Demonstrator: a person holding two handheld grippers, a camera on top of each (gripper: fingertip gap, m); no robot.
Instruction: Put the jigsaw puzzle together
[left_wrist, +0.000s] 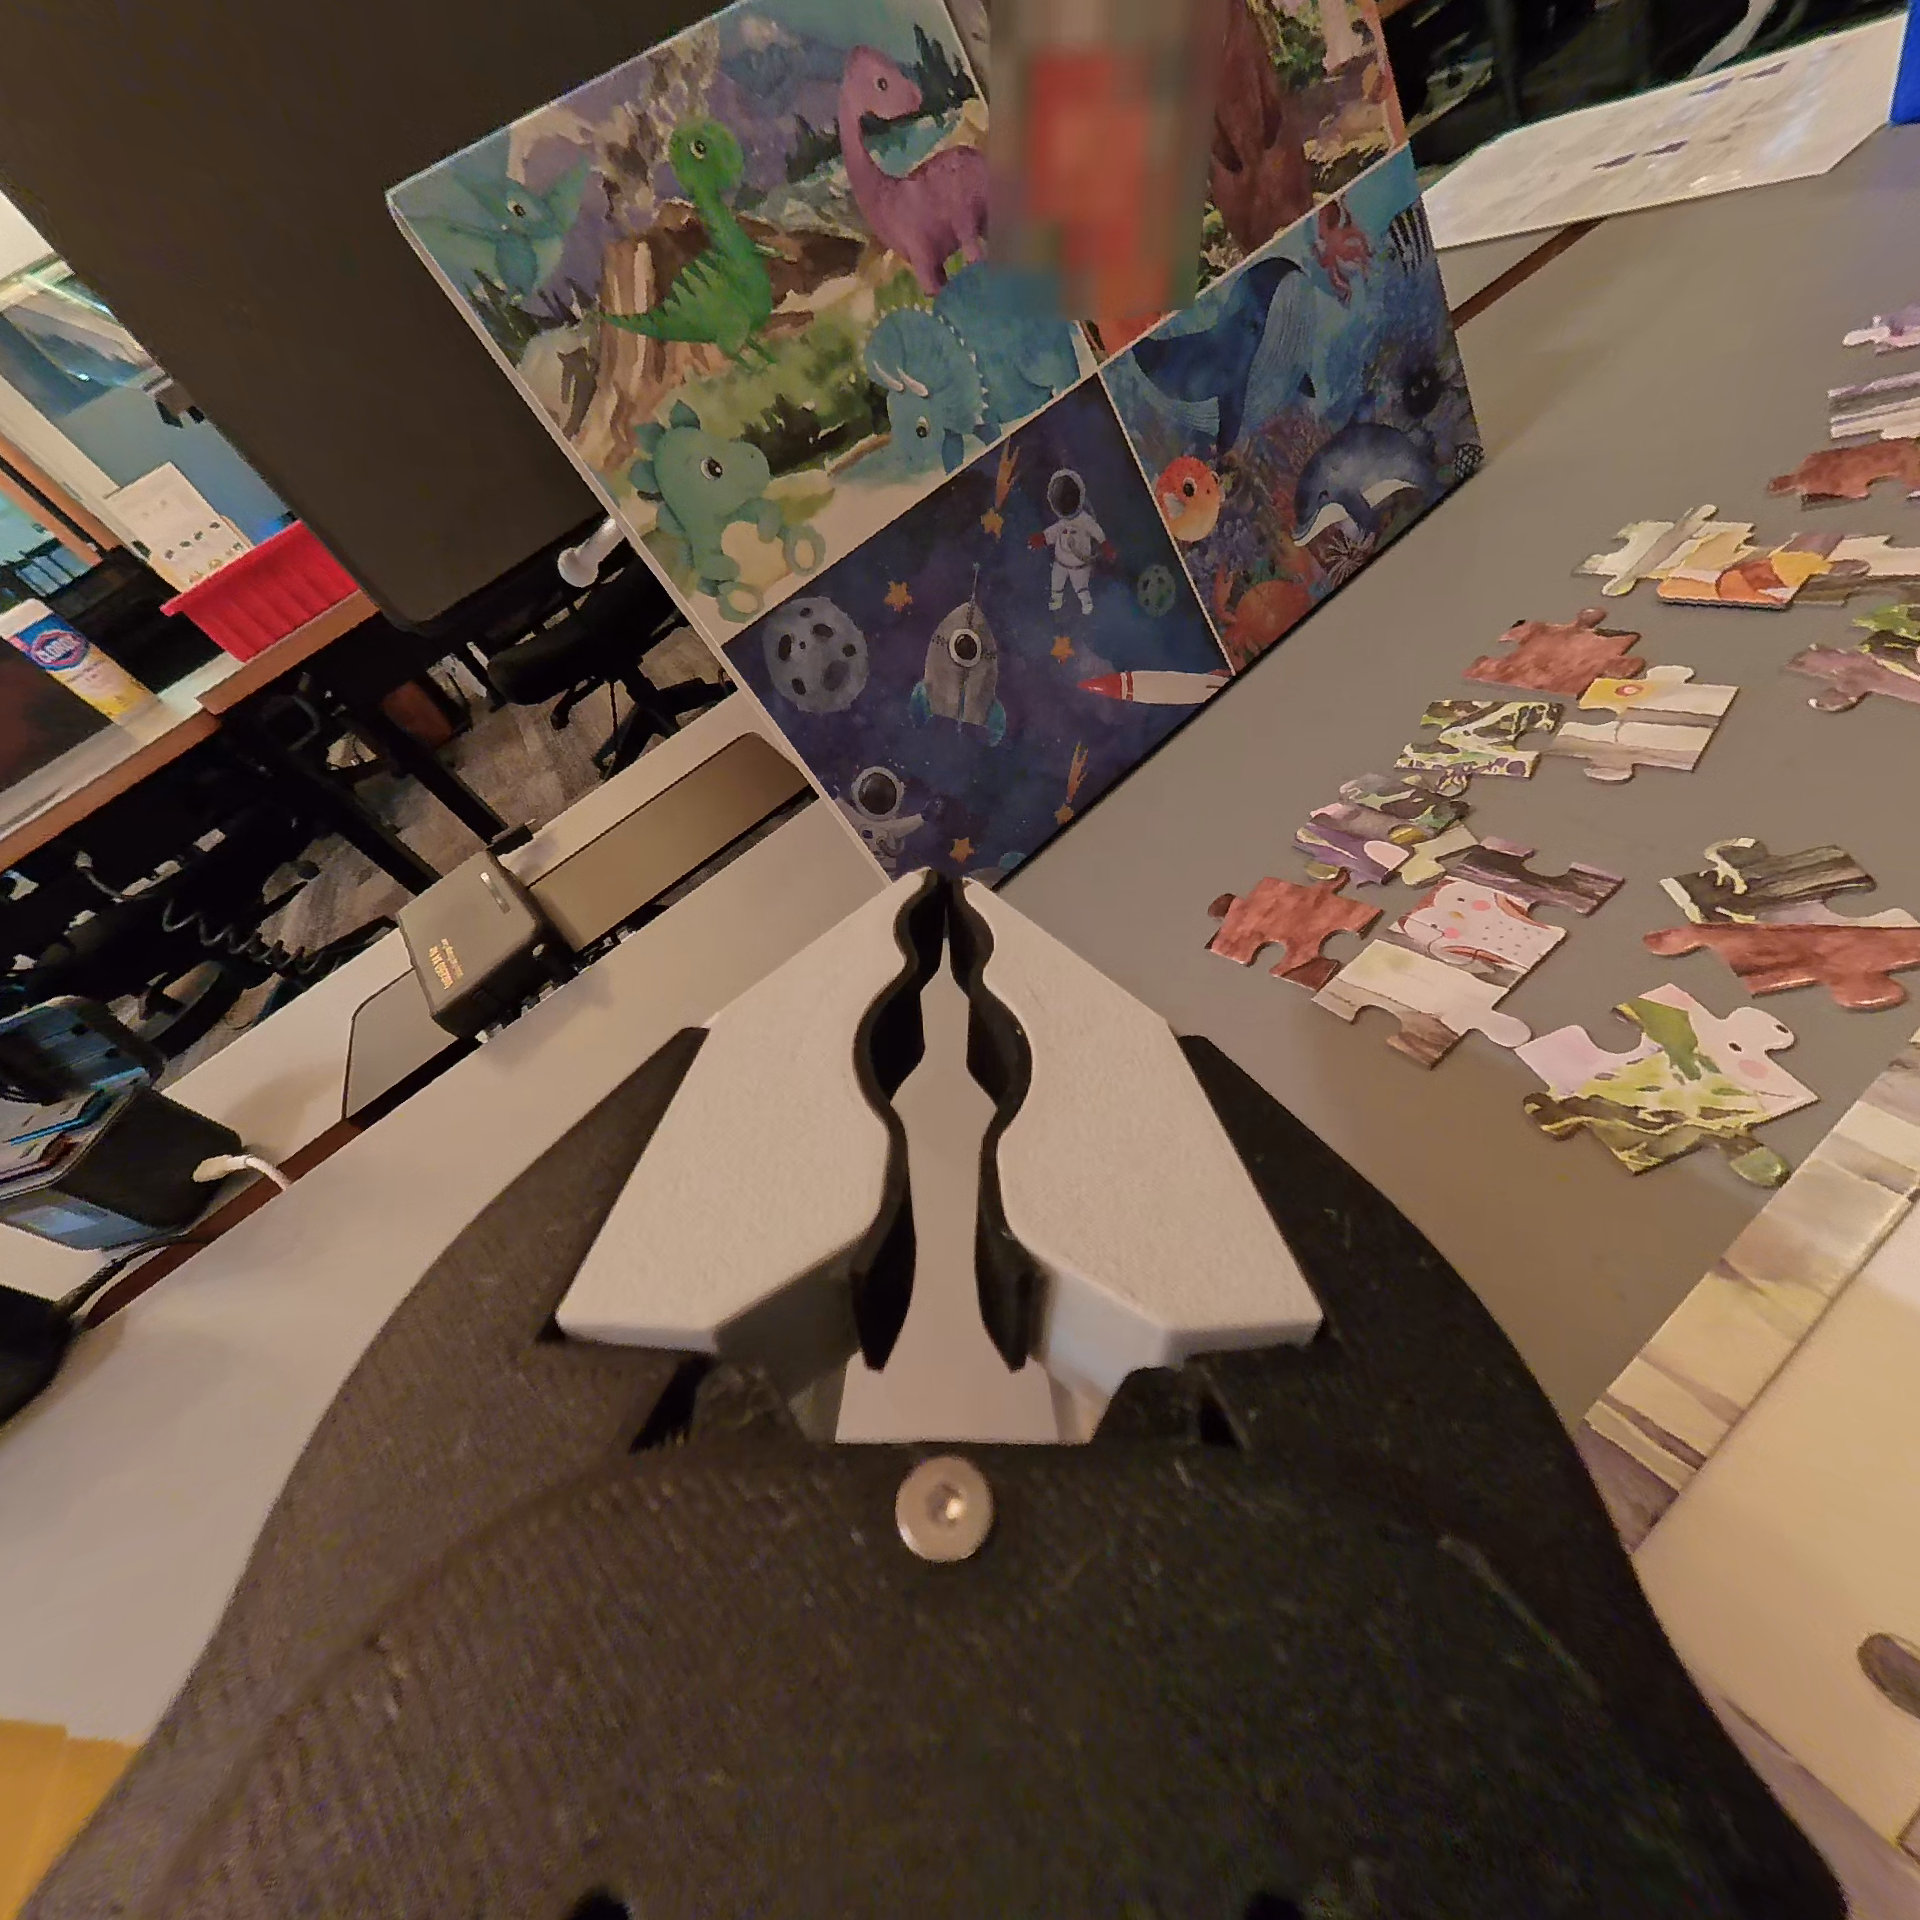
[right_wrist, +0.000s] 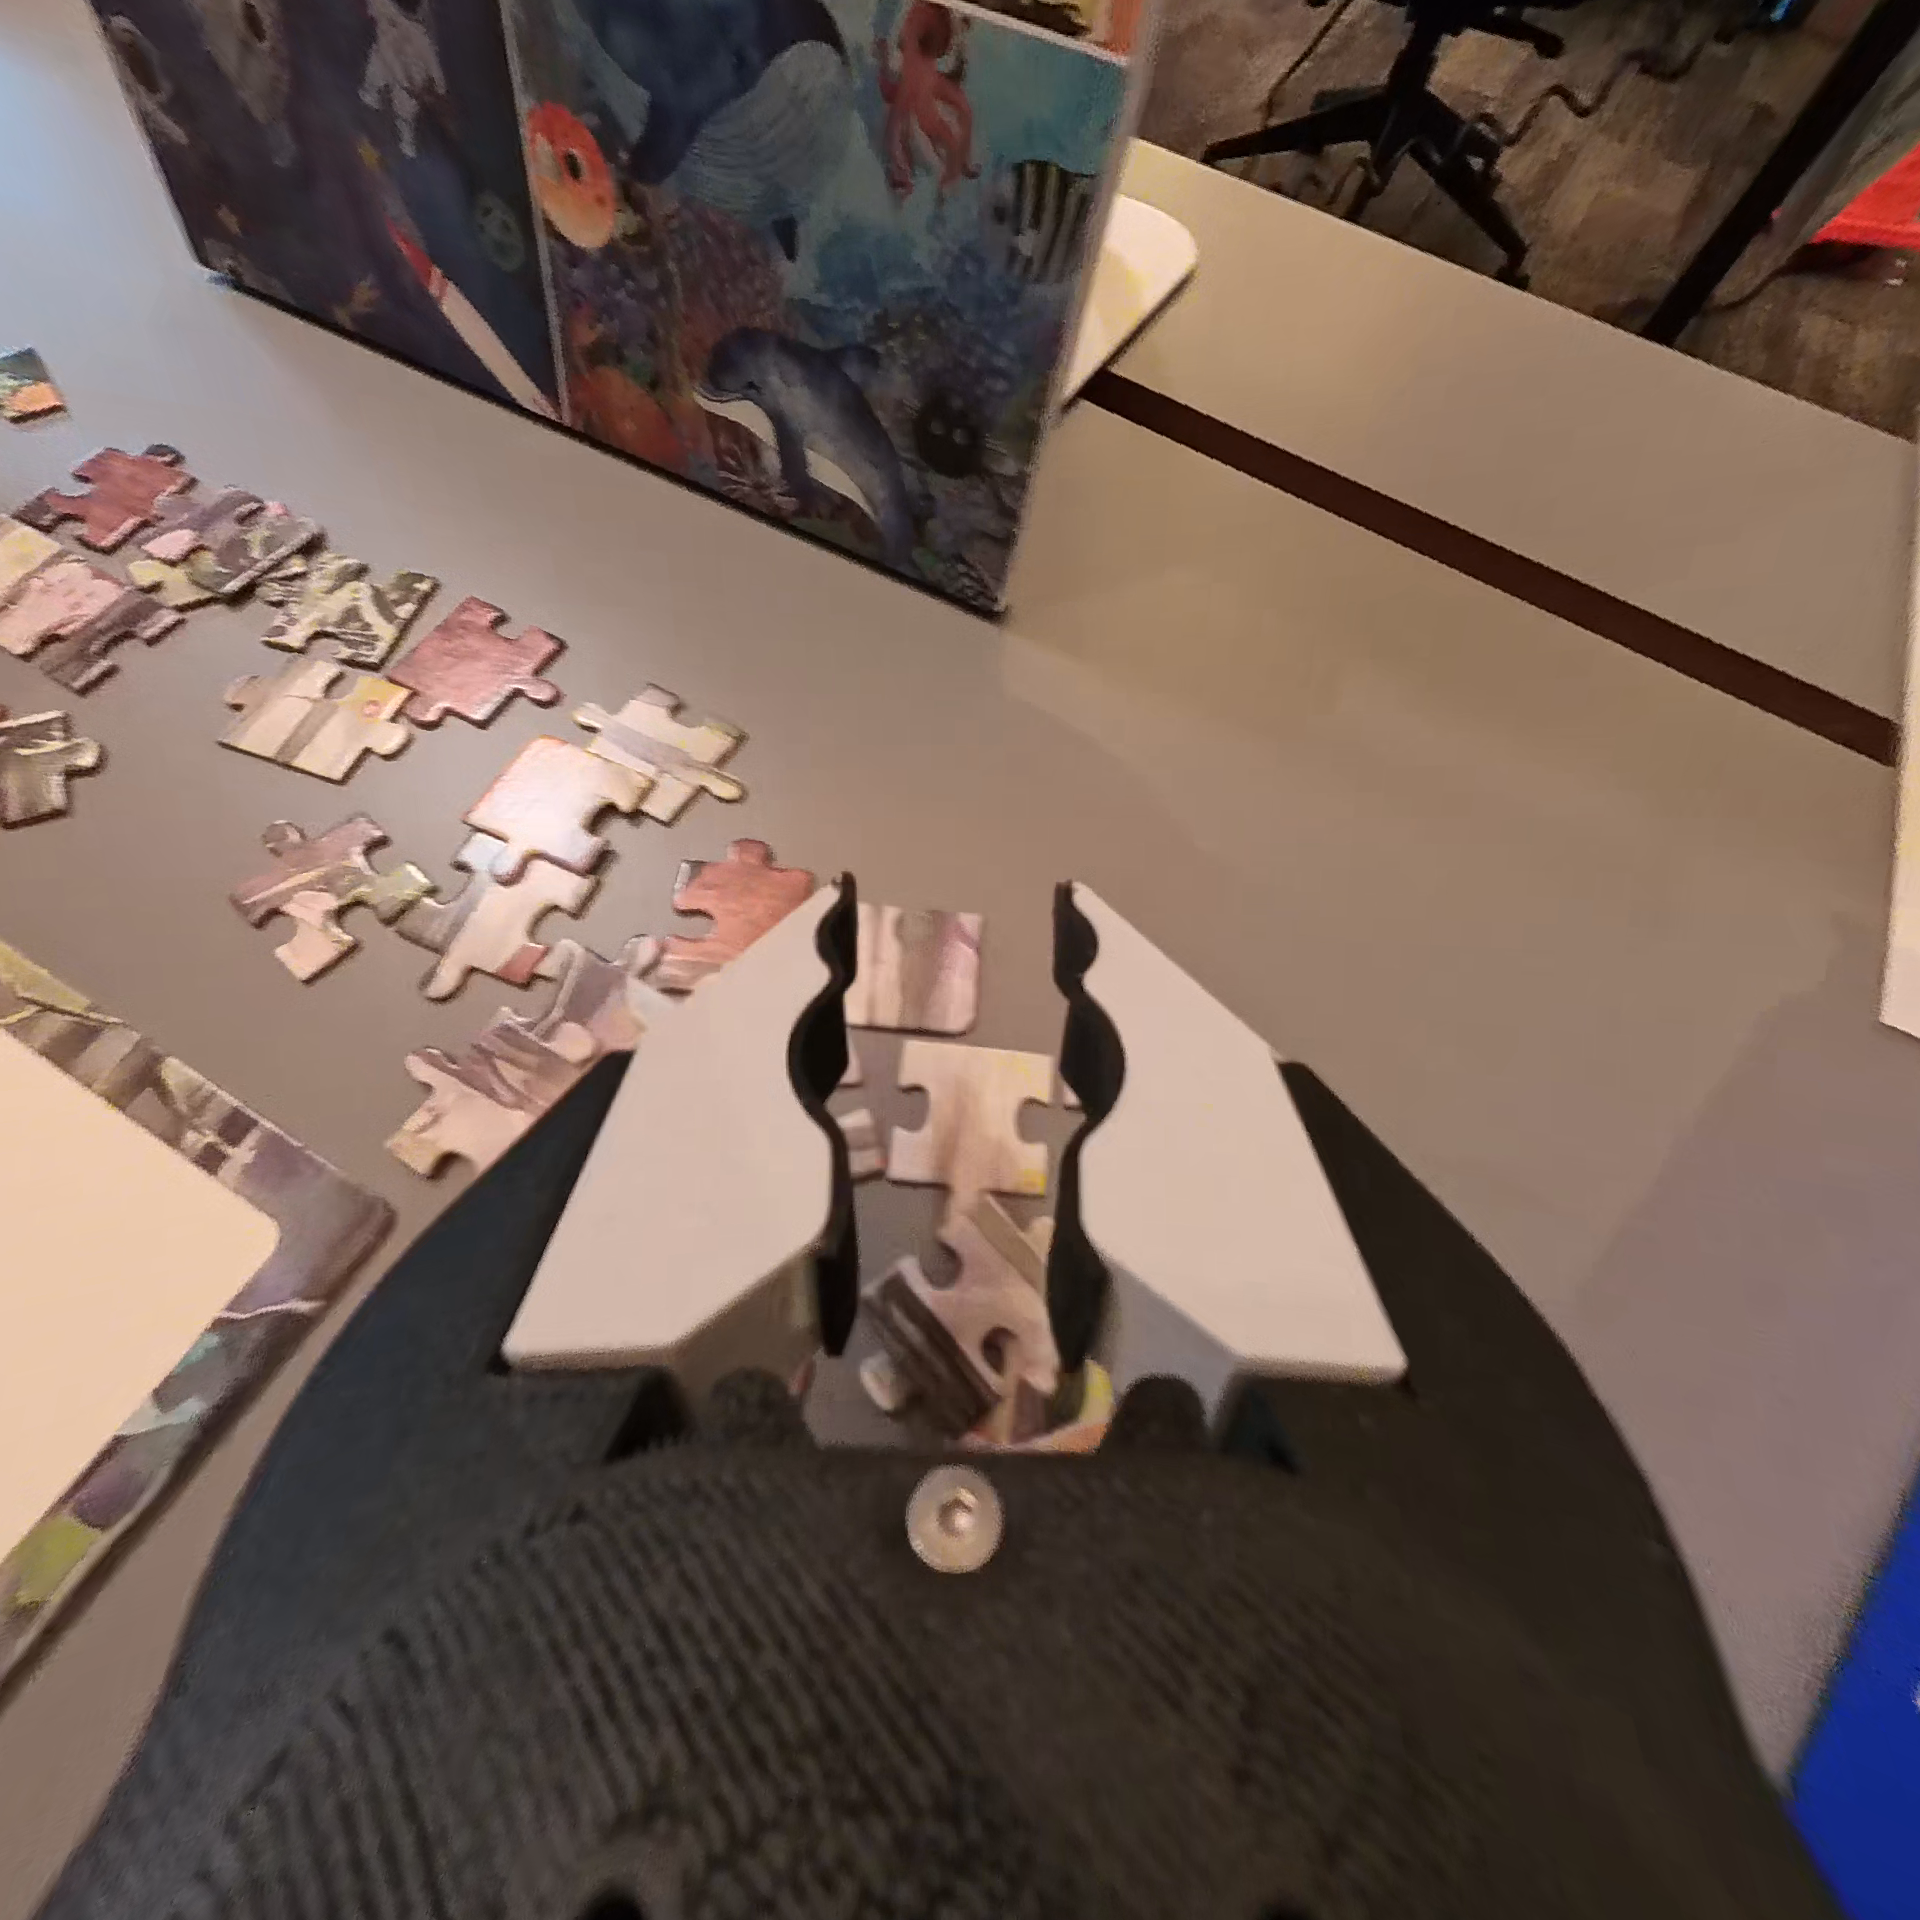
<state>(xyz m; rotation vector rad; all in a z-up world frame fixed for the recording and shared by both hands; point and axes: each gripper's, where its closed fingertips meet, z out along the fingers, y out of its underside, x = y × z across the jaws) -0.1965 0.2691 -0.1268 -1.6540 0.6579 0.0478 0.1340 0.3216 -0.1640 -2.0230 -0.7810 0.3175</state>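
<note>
Several loose jigsaw pieces (left_wrist: 1558, 935) lie spread on the grey table, to the right of my left gripper (left_wrist: 951, 883), which is shut and empty, above the table's left edge near the puzzle box (left_wrist: 987, 675). The puzzle frame (left_wrist: 1766, 1299) with a white inside lies at the right edge. In the right wrist view my right gripper (right_wrist: 951, 899) is open, held over pale pieces (right_wrist: 971, 1117) that show between its jaws. More loose pieces (right_wrist: 499, 790) lie to its left. The puzzle frame (right_wrist: 312, 1226) is at the lower left.
The picture-covered puzzle box (right_wrist: 779, 364) stands upright at the back of the table. A white sheet (left_wrist: 1662, 135) lies at the far right. A blue object (right_wrist: 1870, 1714) is at the lower right. Desks, office chairs and a red bin (left_wrist: 270, 592) stand beyond the table edge.
</note>
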